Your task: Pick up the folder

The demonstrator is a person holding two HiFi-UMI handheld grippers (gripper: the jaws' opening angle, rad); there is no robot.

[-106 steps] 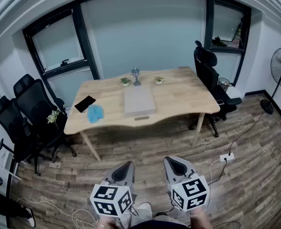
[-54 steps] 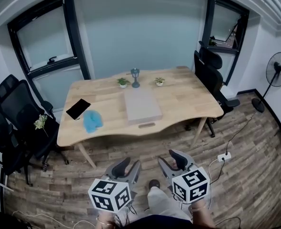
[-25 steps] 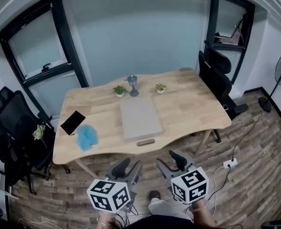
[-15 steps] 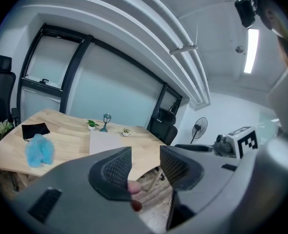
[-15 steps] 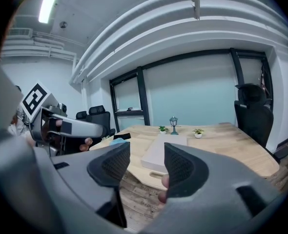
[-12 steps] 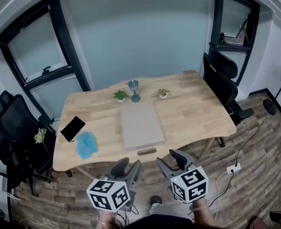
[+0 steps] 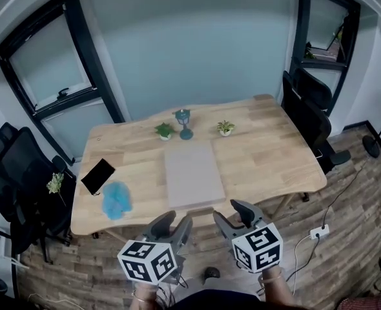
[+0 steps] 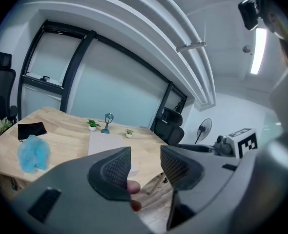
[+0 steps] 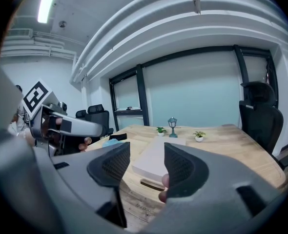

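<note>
Grey folder (image 7: 192,174) untouched; pickup not yet begun.
Left gripper (image 7: 172,223) hangs short of the table (image 7: 274,154) edge, jaws apart and empty; the folder lies flat mid-table, near the front edge; right gripper (image 7: 233,216) is likewise gaping, holding nothing. Reach, grasp and lift are all left to do.

We find the folder (image 7: 192,175) lying on the table (image 7: 268,154), reaching from the middle of the near edge back toward the centre. Behind it, close to the far edge, stands the lamp (image 7: 184,123), with the left plant (image 7: 164,131) and the right plant (image 7: 225,128) on either side. The phone (image 7: 98,175) lies by the left edge, the cloth (image 7: 115,200) just before it, nearer the near left corner. Office chairs (image 7: 16,173) stand beyond the left edge, another chair (image 7: 316,118) beyond the right. Our left gripper (image 7: 174,222) and right gripper (image 7: 232,215) are side by side before the near edge.
</note>
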